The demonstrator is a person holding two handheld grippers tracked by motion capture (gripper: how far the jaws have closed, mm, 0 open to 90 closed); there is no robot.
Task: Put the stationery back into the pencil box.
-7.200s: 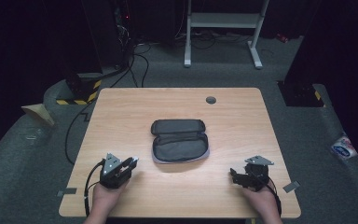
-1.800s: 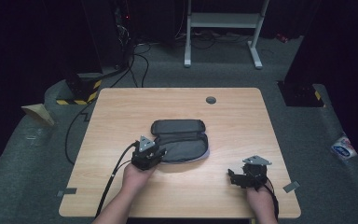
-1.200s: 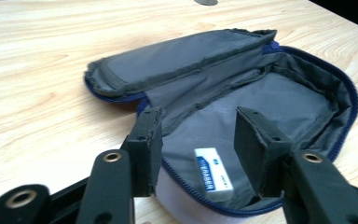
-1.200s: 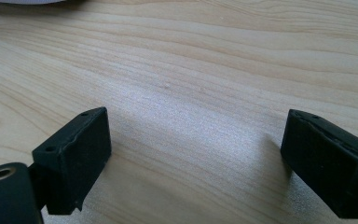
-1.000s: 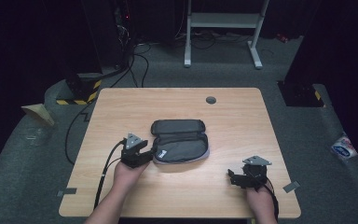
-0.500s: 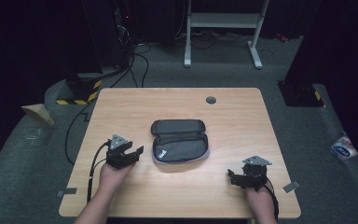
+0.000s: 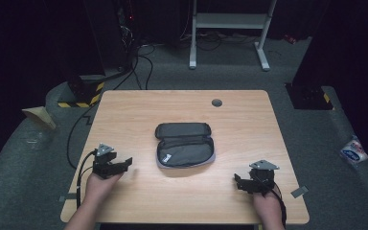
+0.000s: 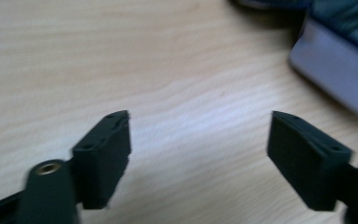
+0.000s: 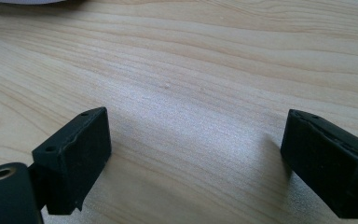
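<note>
A dark grey zip case [image 7: 184, 143] lies open in the middle of the wooden table [image 7: 124, 110], lid folded back toward the far side. My left gripper [image 7: 124, 164] rests near the front left, a short way left of the case, jaws open with nothing between them. In the left gripper view the gripper [image 8: 198, 154] looks over bare wood, with the case's pale edge [image 8: 335, 65] at the upper right. My right gripper [image 7: 238, 182] sits near the front right edge, open and empty; its own view [image 9: 196, 163] has bare wood between the jaws.
A small dark round grommet [image 7: 216, 102] sits in the table near the far edge. Cables [image 7: 139, 62] trail over the grey floor behind the table, beside a white stand's legs [image 7: 230, 28]. A yellow-black striped strip [image 7: 79, 103] lies left of the table.
My left gripper has pulled back from the case's left end toward the front left of the table. The case lies as before. The right gripper has stayed put.
</note>
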